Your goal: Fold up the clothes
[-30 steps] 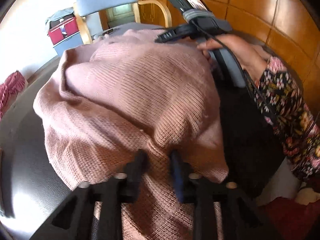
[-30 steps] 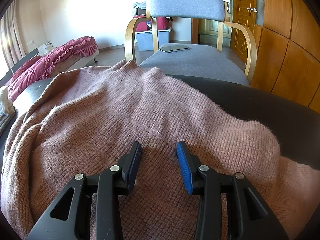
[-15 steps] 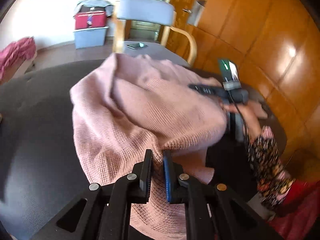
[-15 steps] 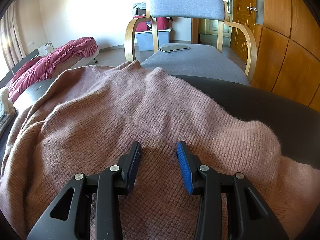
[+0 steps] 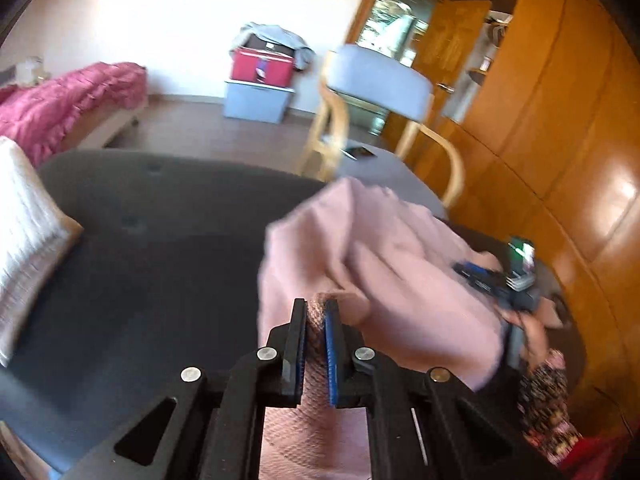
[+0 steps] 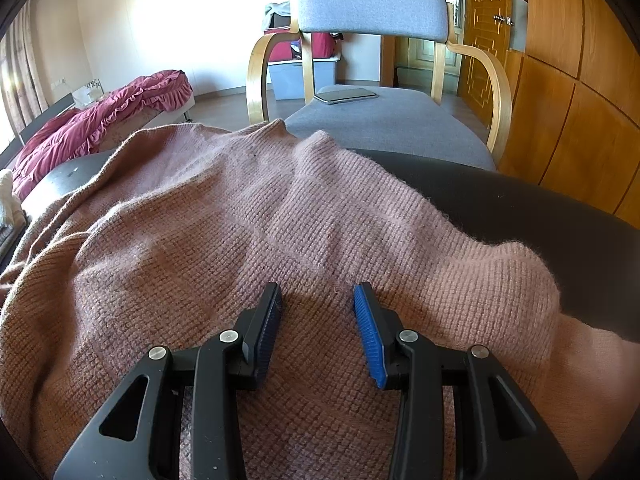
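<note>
Storage bin: pale grey-blue plastic bin [image 6: 302, 74] on the floor behind the chair, a red case [image 5: 262, 66] sitting on top of it; grey clothing [image 5: 276, 36] draped over the case. Contents of the bin itself not visible.
Left gripper: left gripper [image 5: 316, 308] has its jaws drawn together, clamped on a fold of the sweater; knit bunches up between the blue pads and runs back under the tool. It is lifted above the tabletop, and the fabric trails from it toward the right.
Right gripper: right gripper [image 6: 316, 300] lies low over the sweater with jaws spread apart, nothing between them; whether the tips touch the knit, cannot tell.
Hand: a hand [image 5: 528, 320] grips the handle of the right tool, seen blurred from the left wrist view; floral-print sleeve [image 5: 546, 396] behind it.
Sweater: pink sweater [image 6: 240, 232] spread over the right part of the dark table [image 5: 132, 264], one edge raised and turned over toward the right gripper. Coarse ribbed knit, fuzzy at the edges, soft rumpled folds.
Table: rounded, matte dark top, largely bare on the left.
Chair: chair [image 6: 376, 4] with grey cloth seat and back and bent-wood arms, just beyond the table; a flat phone [image 6: 346, 95] lies on the seat.
Bedding: crimson ruffled bedding [image 6: 100, 120] on a low bed, far left.
Wall: glossy orange wood panels [image 5: 560, 128], right.
</note>
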The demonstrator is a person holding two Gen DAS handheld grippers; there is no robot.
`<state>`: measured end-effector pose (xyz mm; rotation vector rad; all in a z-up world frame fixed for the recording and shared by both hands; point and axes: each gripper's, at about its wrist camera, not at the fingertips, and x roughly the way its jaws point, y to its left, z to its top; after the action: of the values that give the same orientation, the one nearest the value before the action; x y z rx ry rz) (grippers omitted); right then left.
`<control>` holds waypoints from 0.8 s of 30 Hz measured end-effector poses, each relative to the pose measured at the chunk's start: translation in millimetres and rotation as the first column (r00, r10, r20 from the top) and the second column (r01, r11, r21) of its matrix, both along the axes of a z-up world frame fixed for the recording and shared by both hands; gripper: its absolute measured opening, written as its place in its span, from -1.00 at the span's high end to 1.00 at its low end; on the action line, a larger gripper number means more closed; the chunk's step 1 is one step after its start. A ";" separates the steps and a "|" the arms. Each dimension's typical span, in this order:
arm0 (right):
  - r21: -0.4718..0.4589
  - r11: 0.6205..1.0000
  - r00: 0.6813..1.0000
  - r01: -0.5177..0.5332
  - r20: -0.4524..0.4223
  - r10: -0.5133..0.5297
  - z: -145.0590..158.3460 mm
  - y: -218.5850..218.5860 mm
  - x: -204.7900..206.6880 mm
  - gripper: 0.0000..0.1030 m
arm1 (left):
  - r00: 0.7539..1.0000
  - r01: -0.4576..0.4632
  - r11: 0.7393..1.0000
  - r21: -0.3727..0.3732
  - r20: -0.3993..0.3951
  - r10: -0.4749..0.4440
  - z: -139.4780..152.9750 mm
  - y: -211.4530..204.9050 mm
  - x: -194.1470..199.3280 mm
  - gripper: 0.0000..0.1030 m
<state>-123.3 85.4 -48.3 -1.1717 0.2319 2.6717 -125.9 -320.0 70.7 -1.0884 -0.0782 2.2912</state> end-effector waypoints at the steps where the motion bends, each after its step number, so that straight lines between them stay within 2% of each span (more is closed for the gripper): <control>1: 0.001 1.000 1.000 0.000 0.000 0.000 0.0 0.1 0.1 0.19 | 1.000 -0.021 1.000 -0.010 -0.009 0.021 1.5 -2.9 -7.4 0.87; 4: -0.002 1.000 1.000 0.000 -0.001 0.000 0.0 1.3 0.4 0.19 | 0.992 -0.120 0.992 -0.044 -0.028 0.119 -2.7 -6.7 -38.0 0.87; 6: -0.005 1.000 1.000 -0.001 -0.002 0.001 0.1 1.9 0.6 0.19 | 0.979 -0.203 0.977 -0.057 -0.037 0.201 -9.3 -10.5 -61.9 0.87; 9: -0.008 1.000 1.000 -0.001 -0.003 0.001 0.4 2.4 0.9 0.19 | 0.943 -0.333 0.941 -0.059 -0.007 0.333 -23.0 -24.6 -106.5 0.87; 12: -0.011 1.000 1.000 -0.002 -0.004 0.002 0.4 3.7 0.9 0.19 | 0.911 -0.412 0.907 -0.093 -0.013 0.412 -33.2 -32.5 -139.7 0.87; 14: -0.014 1.000 1.000 -0.003 -0.005 0.002 0.3 4.6 0.9 0.19 | 0.886 -0.462 0.880 -0.115 -0.018 0.463 -39.9 -37.8 -161.7 0.87; 17: -0.017 1.000 1.000 -0.003 -0.006 0.003 0.0 5.4 1.0 0.18 | 0.864 -0.502 0.850 -0.158 -0.047 0.501 -47.5 -37.2 -182.7 0.87; 20: -0.019 1.000 1.000 -0.004 -0.006 0.004 0.0 5.4 0.9 0.18 | 0.821 -0.567 0.804 -0.177 -0.047 0.568 -56.2 -46.3 -206.7 0.87; 24: -0.020 1.000 1.000 -0.004 -0.006 0.004 0.2 5.7 0.6 0.18 | 0.789 -0.608 0.762 -0.221 -0.070 0.610 -63.4 -46.8 -230.1 0.87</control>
<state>-122.7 91.1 -48.0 -1.1716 0.2583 2.6822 -356.1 -366.8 7.4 -1.3363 -0.1971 2.9434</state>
